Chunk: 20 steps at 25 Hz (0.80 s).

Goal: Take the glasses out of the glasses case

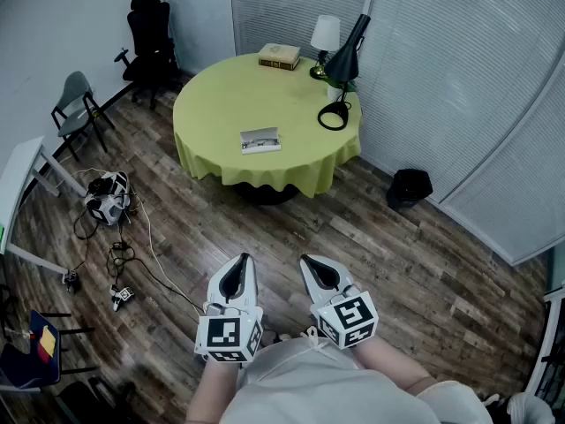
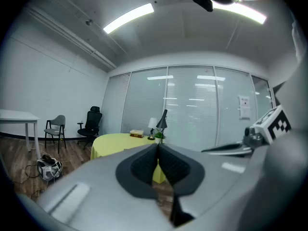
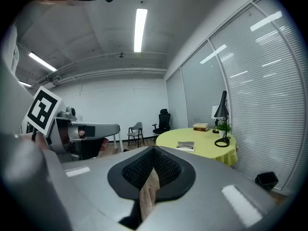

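The glasses case [image 1: 260,140], a pale open box with glasses in it, lies on the round yellow table [image 1: 221,95] across the room; the right gripper view shows the case [image 3: 185,146] small and distant. My left gripper [image 1: 240,268] and right gripper [image 1: 313,268] are held side by side close to my body, above the wood floor and far short of the table. Both are shut with nothing between the jaws, as seen in the left gripper [image 2: 158,147] and right gripper [image 3: 154,150] views.
On the table stand a black desk lamp [image 1: 344,69], a white lamp [image 1: 325,35] and books [image 1: 279,56]. A black bin [image 1: 409,186] sits right of the table. A black office chair [image 1: 152,42], a grey chair [image 1: 78,104] and cabled gear [image 1: 108,197] are at left.
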{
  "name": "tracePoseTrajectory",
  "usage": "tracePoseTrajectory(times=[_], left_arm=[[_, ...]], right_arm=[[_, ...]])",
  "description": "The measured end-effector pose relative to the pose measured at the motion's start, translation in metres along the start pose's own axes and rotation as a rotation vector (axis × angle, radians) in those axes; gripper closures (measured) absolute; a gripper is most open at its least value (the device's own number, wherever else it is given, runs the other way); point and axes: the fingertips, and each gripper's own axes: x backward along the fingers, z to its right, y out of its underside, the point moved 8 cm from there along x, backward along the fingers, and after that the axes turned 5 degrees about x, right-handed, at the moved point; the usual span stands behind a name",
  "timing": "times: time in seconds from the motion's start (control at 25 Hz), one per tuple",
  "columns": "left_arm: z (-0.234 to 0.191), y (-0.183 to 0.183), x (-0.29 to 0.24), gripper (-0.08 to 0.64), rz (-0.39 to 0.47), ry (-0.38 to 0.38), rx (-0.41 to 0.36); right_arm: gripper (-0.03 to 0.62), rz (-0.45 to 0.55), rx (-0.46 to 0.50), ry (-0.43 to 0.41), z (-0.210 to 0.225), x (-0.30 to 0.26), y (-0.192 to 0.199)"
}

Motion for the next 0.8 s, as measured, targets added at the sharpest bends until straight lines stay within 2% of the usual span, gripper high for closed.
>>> tracePoseTrajectory(times=[0.44,0.8], left_arm=[[-0.007,0.009,0.004,0.552,-0.008,-0.01,0.016],[-0.019,0.022,0.006,0.552,-0.044,-0.028,0.056]], right_arm=[[0.594,-0.003,0.003,-0.007,-0.007,-0.002,0.0],[0.594,-0.039,-0.045,0.004,-0.013,-0.005,0.009]])
